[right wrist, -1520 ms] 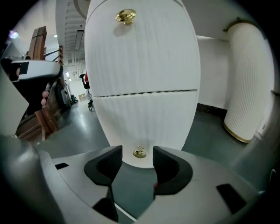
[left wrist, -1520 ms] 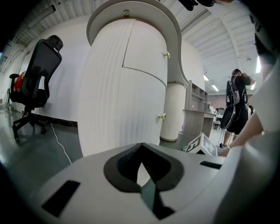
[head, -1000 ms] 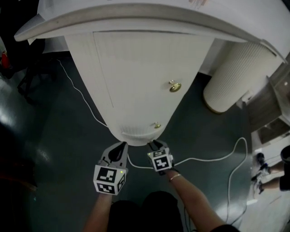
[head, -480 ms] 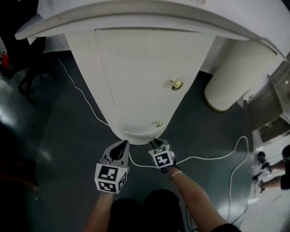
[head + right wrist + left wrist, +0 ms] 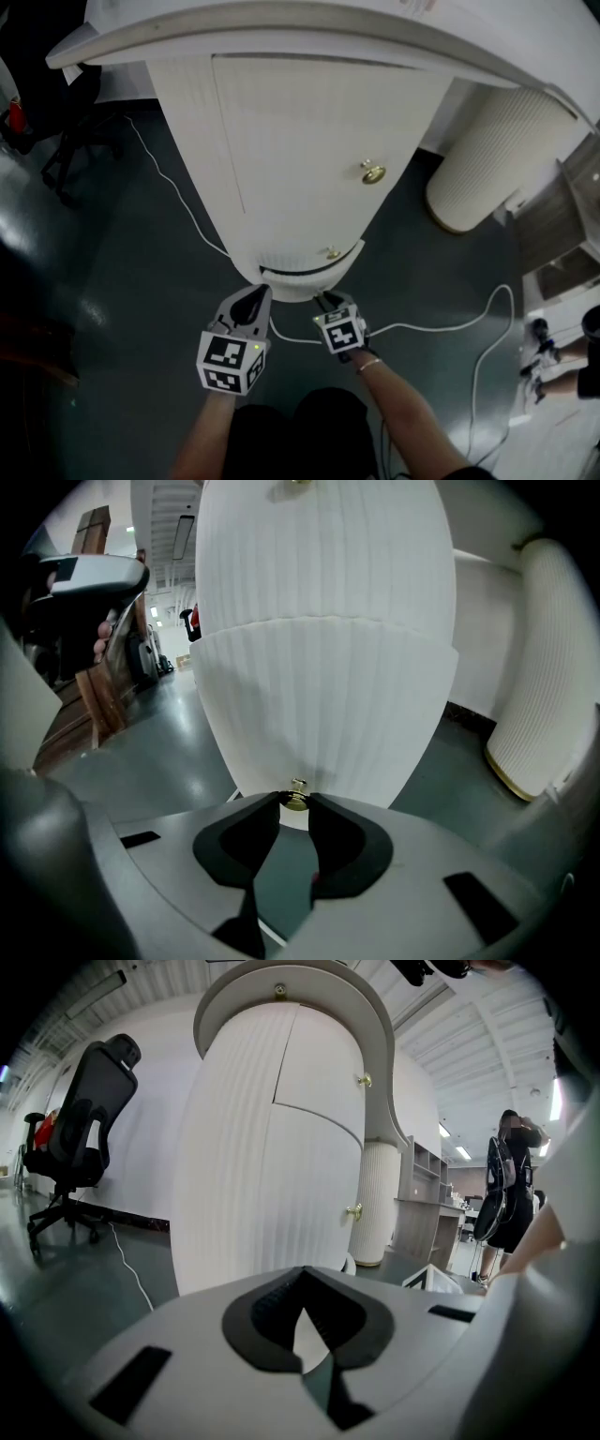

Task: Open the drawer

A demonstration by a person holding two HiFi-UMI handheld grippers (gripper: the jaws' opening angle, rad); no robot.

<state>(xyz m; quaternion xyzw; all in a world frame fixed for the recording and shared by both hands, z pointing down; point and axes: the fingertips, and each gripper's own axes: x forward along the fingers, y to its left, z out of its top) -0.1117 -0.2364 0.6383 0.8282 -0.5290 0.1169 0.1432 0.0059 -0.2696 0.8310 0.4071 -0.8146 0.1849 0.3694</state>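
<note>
Two grippers low at the foot of the white ribbed rounded cabinet (image 5: 281, 141); right gripper (image 5: 325, 298) (image 5: 296, 802) pinching the small brass knob (image 5: 297, 797) of the bottom drawer (image 5: 300, 281) (image 5: 328, 705), jaws just now closing onto it; grip plain only in the right gripper view, knob hidden behind that gripper in the head view. Drawer drawn out slightly, dark gap above its front; left gripper (image 5: 260, 289) (image 5: 302, 1269) pressed together on nothing, near the drawer's left edge. Glossy dark green floor (image 5: 141, 281), white cable (image 5: 469, 323) trailing across; black office chair (image 5: 89, 1101) clearest in the left gripper view.
</note>
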